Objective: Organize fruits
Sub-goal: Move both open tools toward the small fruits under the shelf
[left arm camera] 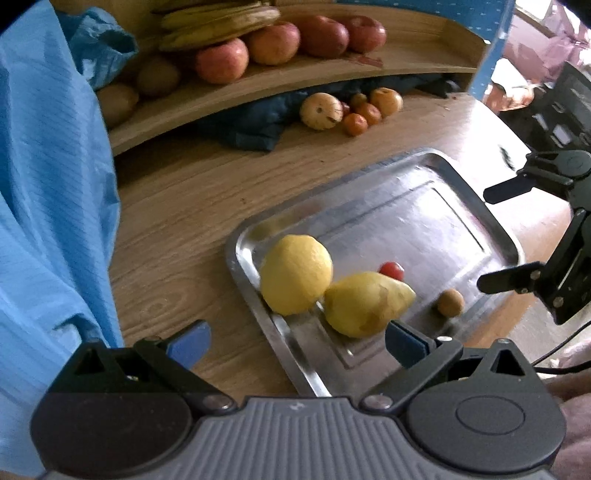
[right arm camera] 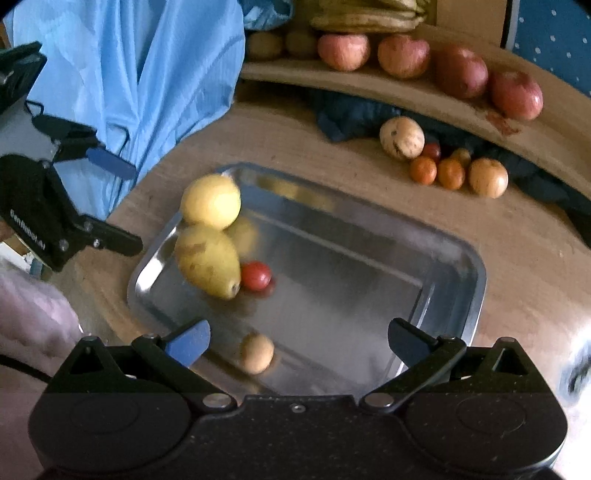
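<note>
1. My left gripper and right gripper hover above a steel tray on a wooden table, jaws of both spread wide, neither holding anything.
2. Four fruits lie in the tray: a round lemon touching a pear-shaped yellow fruit, a cherry tomato just beside that, and a small brown fruit apart, near my right gripper.
3. Left to gather, I judge: pale round fruits and small oranges clustered on the table under the wooden shelf.
4. Apples and bananas sit on that shelf; most of the tray is bare, so sorting looks early.
</note>
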A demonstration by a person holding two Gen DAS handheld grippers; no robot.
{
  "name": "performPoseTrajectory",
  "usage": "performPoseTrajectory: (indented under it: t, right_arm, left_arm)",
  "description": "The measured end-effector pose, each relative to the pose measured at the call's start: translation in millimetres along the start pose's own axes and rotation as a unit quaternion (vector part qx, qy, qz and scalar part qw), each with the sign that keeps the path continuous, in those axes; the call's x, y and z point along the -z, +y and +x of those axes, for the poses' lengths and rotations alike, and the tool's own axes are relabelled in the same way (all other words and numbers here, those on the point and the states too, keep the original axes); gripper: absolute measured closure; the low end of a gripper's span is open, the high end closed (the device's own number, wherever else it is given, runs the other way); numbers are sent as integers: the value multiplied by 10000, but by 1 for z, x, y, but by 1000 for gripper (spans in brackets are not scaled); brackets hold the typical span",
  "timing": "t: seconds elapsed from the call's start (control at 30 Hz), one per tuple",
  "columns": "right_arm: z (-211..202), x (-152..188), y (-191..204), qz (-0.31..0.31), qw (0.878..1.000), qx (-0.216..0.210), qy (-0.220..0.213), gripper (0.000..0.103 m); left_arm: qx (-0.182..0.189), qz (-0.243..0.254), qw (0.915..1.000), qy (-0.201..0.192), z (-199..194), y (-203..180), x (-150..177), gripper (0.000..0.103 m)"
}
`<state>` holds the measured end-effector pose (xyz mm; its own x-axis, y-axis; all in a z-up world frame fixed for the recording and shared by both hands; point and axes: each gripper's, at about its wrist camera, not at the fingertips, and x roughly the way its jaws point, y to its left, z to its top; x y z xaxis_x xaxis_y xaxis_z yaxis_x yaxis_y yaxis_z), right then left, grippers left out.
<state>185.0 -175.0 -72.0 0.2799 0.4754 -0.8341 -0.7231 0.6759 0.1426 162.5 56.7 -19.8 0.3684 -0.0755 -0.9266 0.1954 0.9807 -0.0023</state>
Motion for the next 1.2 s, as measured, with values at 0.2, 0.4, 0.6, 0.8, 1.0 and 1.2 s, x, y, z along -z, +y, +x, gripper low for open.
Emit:
performPoseTrajectory:
  t: [0.2, 0.4, 0.6, 0.8, 1.0, 1.2]
  right_arm:
    - [6, -15, -23, 17, 9997, 96, -240, 1]
    - [7, -25, -47, 165, 9978, 368, -535, 1]
    - [12, -36, -76, 320, 9947, 687, -695, 1]
    - [18, -41, -98, 363, 9921, 861, -840, 1]
    - [29, -44, -121, 179, 9885, 1256, -821, 1]
    - [39, -53, -149, 113, 9865, 1389, -855, 2]
  left_arm:
    - [-85, -513, 9986, -26, 10, 1, -26, 0]
    - [-352, -771, 9960, -275, 22, -2, -57, 0]
    - [-428, -1224, 9902, -521, 37, -2, -90, 0]
    - [-378, -1561, 9849, -645, 59, -11, -123, 0]
    - [-208, -2042, 9766, -639, 86, -17, -151, 0]
    - [-215, -2226, 9730, -574, 111, -22, -170, 0]
